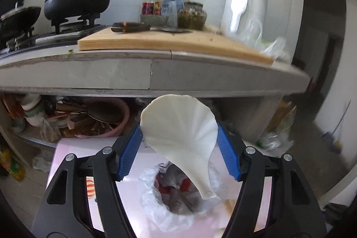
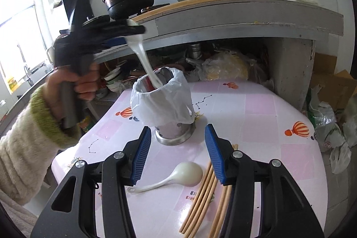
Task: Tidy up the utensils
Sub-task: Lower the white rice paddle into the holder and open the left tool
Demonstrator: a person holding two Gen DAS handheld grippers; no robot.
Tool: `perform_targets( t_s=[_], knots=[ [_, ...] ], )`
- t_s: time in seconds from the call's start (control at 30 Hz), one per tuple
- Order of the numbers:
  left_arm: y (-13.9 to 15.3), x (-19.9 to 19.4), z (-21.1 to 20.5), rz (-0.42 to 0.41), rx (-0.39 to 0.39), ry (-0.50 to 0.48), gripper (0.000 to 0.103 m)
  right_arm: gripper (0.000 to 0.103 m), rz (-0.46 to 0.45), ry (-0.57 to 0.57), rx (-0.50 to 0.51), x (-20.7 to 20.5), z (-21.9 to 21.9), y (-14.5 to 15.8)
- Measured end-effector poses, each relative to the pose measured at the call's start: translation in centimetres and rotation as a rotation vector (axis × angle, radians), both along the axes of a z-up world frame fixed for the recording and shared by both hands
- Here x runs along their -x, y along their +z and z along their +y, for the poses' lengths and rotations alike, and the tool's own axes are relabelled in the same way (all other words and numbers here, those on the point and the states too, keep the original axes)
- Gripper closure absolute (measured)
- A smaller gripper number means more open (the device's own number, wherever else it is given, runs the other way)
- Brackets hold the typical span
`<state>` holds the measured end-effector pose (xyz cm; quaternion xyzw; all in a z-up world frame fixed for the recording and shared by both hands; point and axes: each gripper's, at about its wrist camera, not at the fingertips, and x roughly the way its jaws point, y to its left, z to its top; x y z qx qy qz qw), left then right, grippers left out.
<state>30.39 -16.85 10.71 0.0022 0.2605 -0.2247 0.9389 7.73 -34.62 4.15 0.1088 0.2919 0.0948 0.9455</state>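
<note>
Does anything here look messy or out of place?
Yes. A white ladle and loose chopsticks lie on the pink table instead of in the bag-lined utensil holder. The left gripper holds a rice paddle above it.

white rice paddle, blue-padded black claw, pink checked tablecloth (orange balloons), pale chopsticks

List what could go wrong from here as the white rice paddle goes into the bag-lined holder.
1. The left claw pinches the rice paddle only by its broad head, so it may twist or slip.
2. The handle tip could snag the loose plastic bag and tilt the metal holder.
3. The right claw stands open near the holder's base, over the chopsticks and ladle; a careless move could scatter them.
</note>
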Motion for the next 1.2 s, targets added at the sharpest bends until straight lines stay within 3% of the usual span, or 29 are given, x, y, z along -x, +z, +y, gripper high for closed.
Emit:
perform_targets(
  t_s=[0.17,0.33,0.7,0.9,1.03,1.2],
  knots=[
    [-1.9,-1.4,-2.2,0.013,-0.085,-0.003,0.04,0.054,0.0,0.006,0.003,0.0,0.3,-0.3],
    [-2.8,-1.8,-2.8,0.025,-0.097,-0.008,0.04,0.054,0.004,0.002,-0.013,-0.1,-0.1,-0.6],
    [-6.2,-1.5,-4.8,0.052,-0.206,-0.026,0.039,0.054,0.015,0.0,-0.029,-0.1,-0.3,-0.9],
    [-7.1,-1.6,-4.5,0.088,-0.199,-0.043,0.039,0.054,0.018,0.0,-0.029,0.0,-0.4,-0.9],
    [-6.9,-1.6,-4.0,0.096,-0.168,-0.055,0.031,0.054,0.021,-0.001,-0.032,0.0,-0.4,-0.9],
    [-5.8,-1.1,-3.2,0.08,-0.128,-0.058,0.028,0.054,0.024,-0.013,-0.033,0.1,-0.6,-1.1]
  ],
)
